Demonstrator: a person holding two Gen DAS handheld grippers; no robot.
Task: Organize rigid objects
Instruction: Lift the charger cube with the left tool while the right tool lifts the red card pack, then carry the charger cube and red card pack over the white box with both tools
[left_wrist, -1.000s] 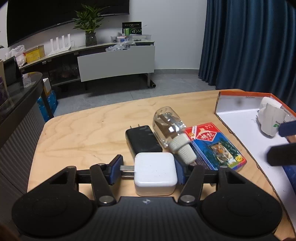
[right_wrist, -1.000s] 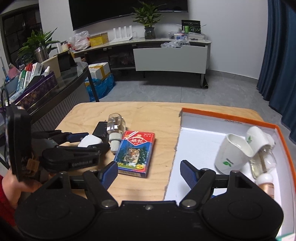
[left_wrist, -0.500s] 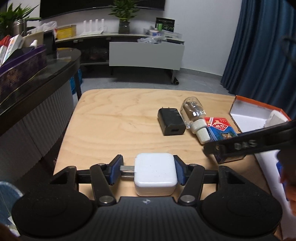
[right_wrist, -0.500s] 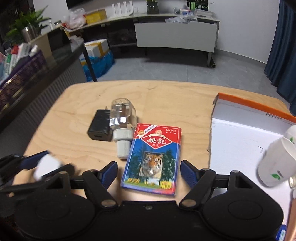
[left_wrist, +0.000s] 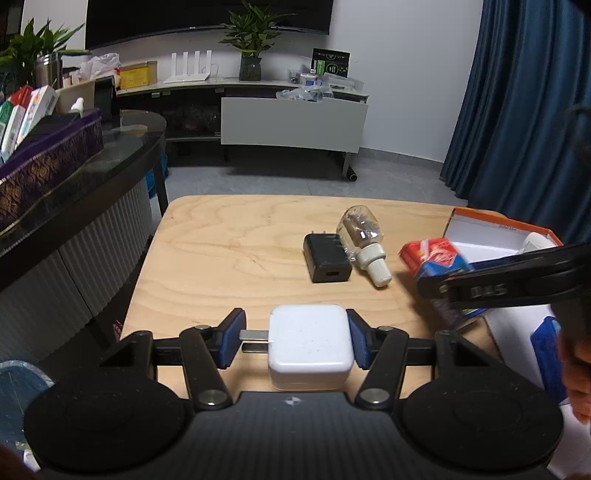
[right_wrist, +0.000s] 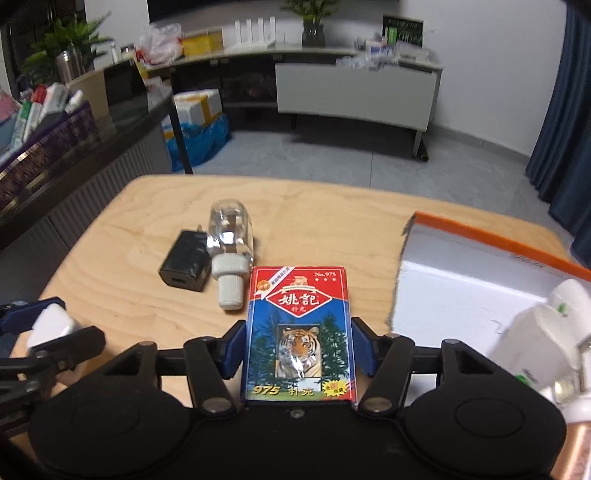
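Note:
My left gripper (left_wrist: 295, 341) is shut on a white charger (left_wrist: 308, 343), held above the near edge of the wooden table (left_wrist: 229, 251). It also shows low at the left of the right wrist view as the left gripper (right_wrist: 44, 328). My right gripper (right_wrist: 299, 349) is closing, with a red and blue playing-card box (right_wrist: 299, 317) between its jaws and both pads against its long sides. In the left wrist view the card box (left_wrist: 432, 254) looks blurred and tilted. A black charger (right_wrist: 184, 264) and a clear bottle (right_wrist: 231, 240) with a white cap lie side by side just beyond.
An orange-rimmed white box (right_wrist: 480, 236) stands at the table's right, holding white cups (right_wrist: 546, 325) and small bottles. A dark glass-topped counter (left_wrist: 74, 177) runs close along the left. Blue curtains (left_wrist: 517, 110) hang at the right, and bare wood lies left of the black charger.
The right gripper came down over the card box and its jaws closed in on the box's sides. The left gripper drew back and up from the objects, still holding the white charger.

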